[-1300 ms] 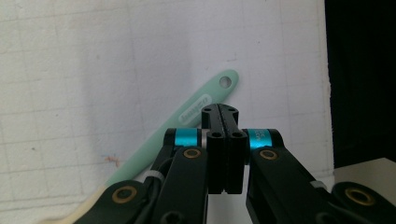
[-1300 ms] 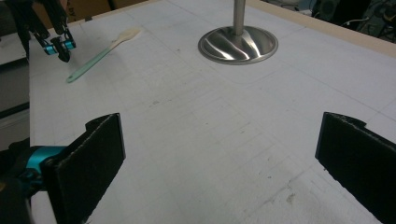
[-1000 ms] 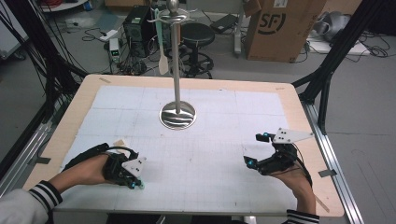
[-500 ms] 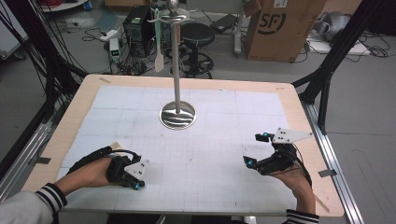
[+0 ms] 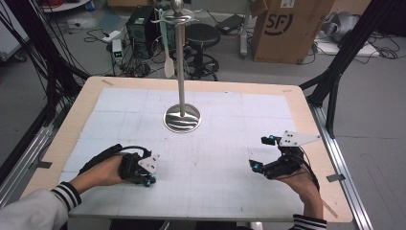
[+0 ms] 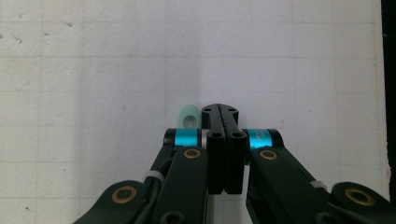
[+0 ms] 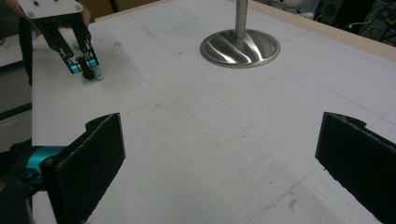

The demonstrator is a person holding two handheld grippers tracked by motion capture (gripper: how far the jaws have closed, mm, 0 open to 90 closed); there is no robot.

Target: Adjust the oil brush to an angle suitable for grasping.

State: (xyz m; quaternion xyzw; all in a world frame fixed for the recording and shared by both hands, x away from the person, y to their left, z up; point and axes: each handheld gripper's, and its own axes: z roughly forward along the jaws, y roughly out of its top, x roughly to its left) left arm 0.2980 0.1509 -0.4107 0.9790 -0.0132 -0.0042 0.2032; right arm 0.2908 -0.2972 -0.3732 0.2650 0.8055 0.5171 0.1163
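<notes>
Left gripper (image 6: pixel 223 112): yours, lower left of the high view, jaws clenched flat together with nothing between them, tips down on the counter (image 5: pixel 230 143).

Mint-green piece (image 6: pixel 188 116): pale, rounded tab with a small hole, lying on the counter touching the left side of your closed tips as the left gripper view frames it. What it belongs to, and its long axis, cannot be told; most of it sits hidden behind the jaws. Your left hand is by far the nearer one.

Right gripper (image 7: pixel 219 154): lower right of the high view, released, jaws standing wide and empty, well apart from the piece.

Steel stand (image 5: pixel 182 117): round base, upper middle of the counter; a pale spatula (image 5: pixel 167 67) hangs from its top.
</notes>
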